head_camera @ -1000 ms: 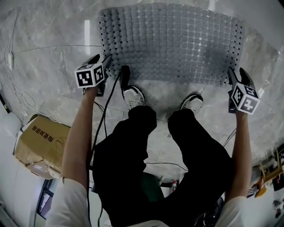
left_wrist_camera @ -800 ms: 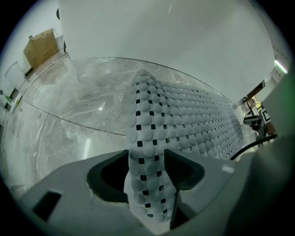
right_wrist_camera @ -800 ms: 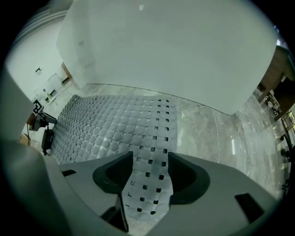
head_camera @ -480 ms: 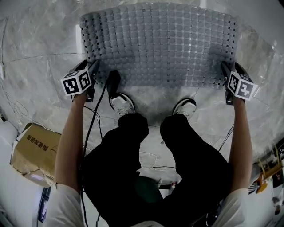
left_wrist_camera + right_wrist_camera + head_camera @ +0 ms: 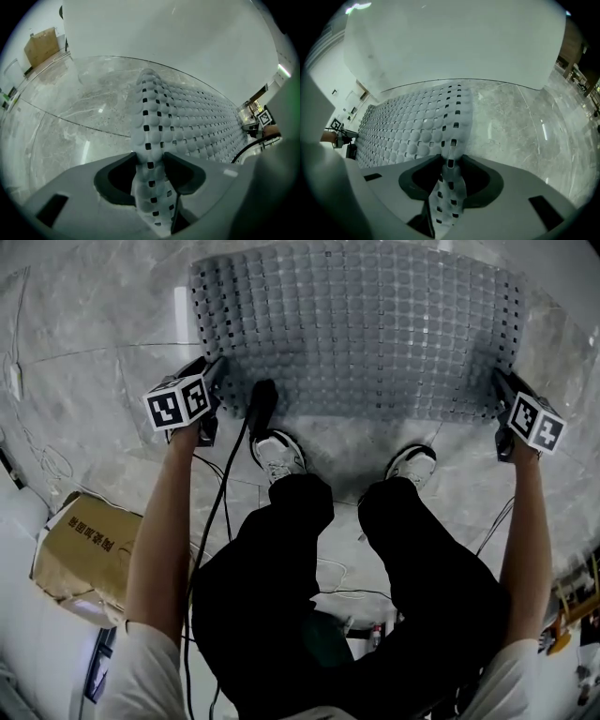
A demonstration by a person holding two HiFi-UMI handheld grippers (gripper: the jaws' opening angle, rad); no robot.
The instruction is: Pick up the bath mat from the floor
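The bath mat [image 5: 356, 324] is a grey bubbled sheet with rows of square holes, lying on the marble floor ahead of the person's feet. My left gripper [image 5: 212, 379] is at its near left corner. In the left gripper view the mat's edge [image 5: 152, 140] stands up between the jaws, and the left gripper [image 5: 150, 165] has just been closing on it. My right gripper [image 5: 502, 390] is at the near right corner. There too a fold of the mat [image 5: 452, 140] is pinched, the right gripper [image 5: 451, 168] having just been closing on it.
The person's two shoes [image 5: 279, 451] [image 5: 412, 463] stand just short of the mat. A black cable [image 5: 220, 502] and a black plug-like piece [image 5: 262, 404] lie by the left shoe. A cardboard box [image 5: 89, 545] sits at the lower left. A white wall [image 5: 164, 42] rises behind the mat.
The right gripper has come down onto the mat's near right corner. The left gripper has stayed at the near left corner. The head view has shifted a little.
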